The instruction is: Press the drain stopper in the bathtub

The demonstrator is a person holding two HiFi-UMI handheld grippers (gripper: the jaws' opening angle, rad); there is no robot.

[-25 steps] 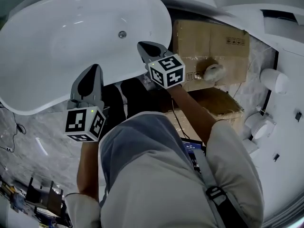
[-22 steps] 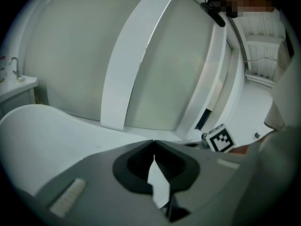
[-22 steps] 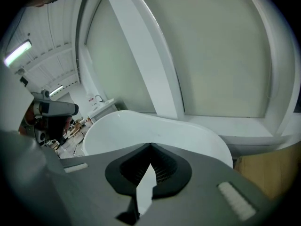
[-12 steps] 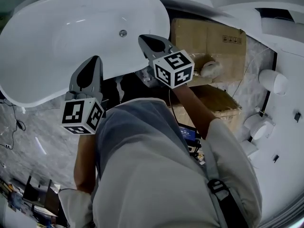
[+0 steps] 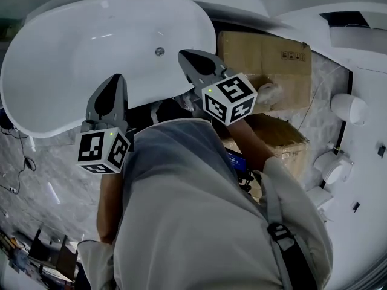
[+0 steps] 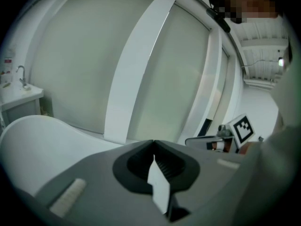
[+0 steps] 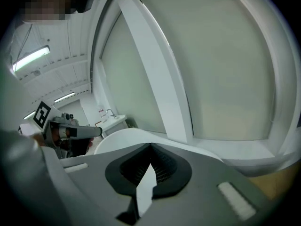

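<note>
My left gripper has barely shifted in the last second. Its grey fingers are pressed together on nothing, above the near rim of the smooth, glossy white oval bathtub. The small round metal drain stopper sits on the tub floor. My right gripper, fingers likewise together and empty, stays just right of it, beside matte brown cardboard boxes.
</note>
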